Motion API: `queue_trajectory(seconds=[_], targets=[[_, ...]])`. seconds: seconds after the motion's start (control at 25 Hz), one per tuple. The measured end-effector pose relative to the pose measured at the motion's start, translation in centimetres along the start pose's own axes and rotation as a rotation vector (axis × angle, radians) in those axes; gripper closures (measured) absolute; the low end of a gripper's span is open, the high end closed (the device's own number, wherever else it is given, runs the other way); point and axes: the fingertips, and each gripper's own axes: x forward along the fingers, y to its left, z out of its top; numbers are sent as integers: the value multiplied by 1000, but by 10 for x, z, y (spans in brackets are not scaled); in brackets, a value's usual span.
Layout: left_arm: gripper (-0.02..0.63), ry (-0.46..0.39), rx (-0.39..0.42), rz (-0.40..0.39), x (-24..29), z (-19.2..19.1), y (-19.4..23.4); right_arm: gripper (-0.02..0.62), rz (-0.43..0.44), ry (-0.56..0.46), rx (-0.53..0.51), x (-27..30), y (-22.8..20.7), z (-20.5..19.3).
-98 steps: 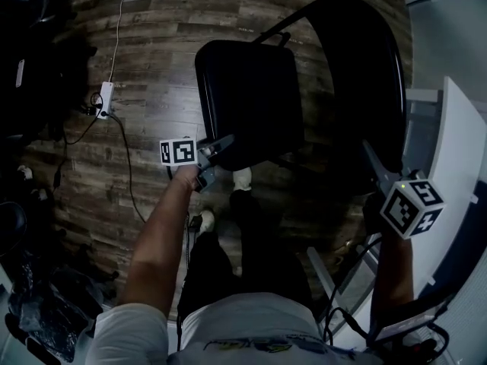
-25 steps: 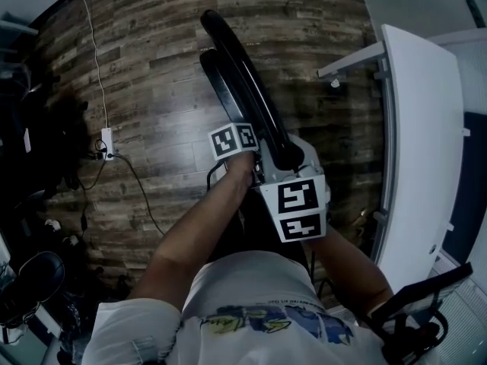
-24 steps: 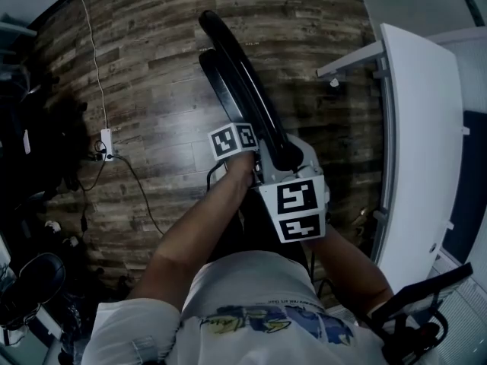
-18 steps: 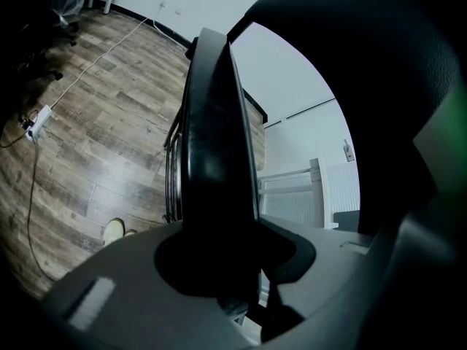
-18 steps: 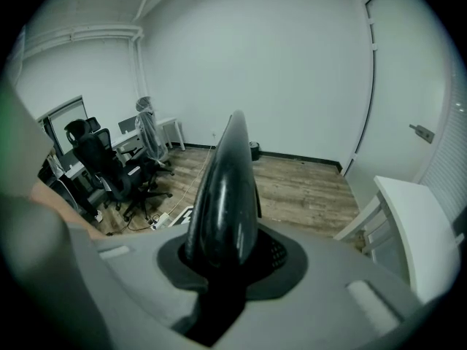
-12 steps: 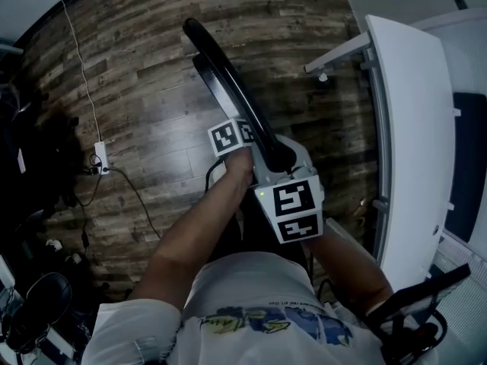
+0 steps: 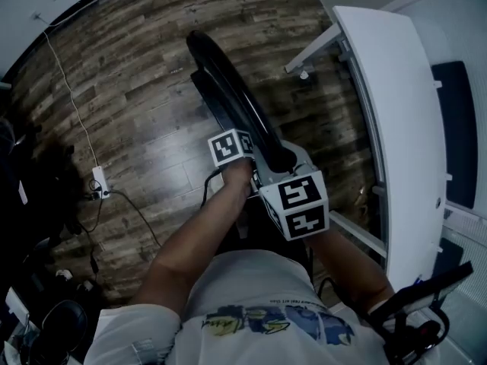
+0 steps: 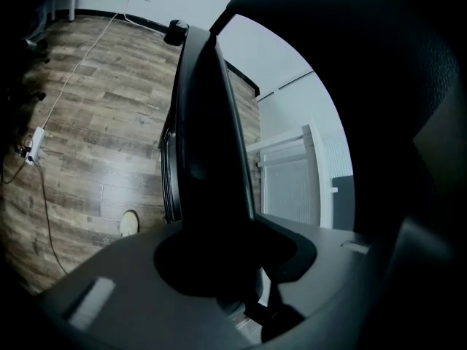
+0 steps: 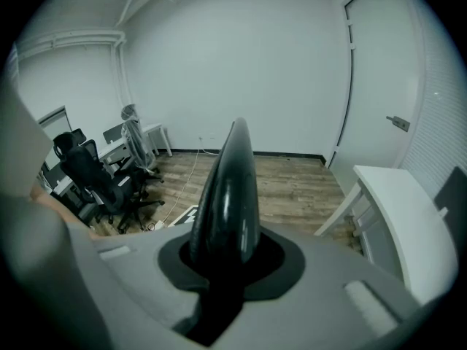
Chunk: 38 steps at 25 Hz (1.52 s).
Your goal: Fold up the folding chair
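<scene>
Wood-plank floor (image 7: 144, 105) beside white desk (image 7: 388, 128), black folding chair (image 7: 228, 90) folded flat, left gripper (image 8: 219, 268) clamped on its top edge, right gripper (image 9: 226, 268) pinching it too, jaws just closing tighter.

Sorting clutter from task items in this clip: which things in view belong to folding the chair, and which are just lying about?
In the job:
folding chair, folded flat
left gripper, clamped on its edge
right gripper, jaws just closed tighter on it

Lying about:
white table
power strip with its cable on the floor
office chairs by the wall
</scene>
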Motion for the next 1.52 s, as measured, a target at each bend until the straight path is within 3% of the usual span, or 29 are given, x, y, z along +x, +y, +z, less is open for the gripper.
queue_trajectory(seconds=[0.36, 0.84, 1.52], targets=[[466, 67, 62, 21, 22, -37, -29, 532, -26, -16, 66, -30, -35, -28], [463, 61, 138, 33, 77, -83, -100, 532, -54, -60, 96, -86, -114, -76], [463, 78, 140, 75, 170, -134, -197, 534, -42, -60, 138, -137, -244, -140]])
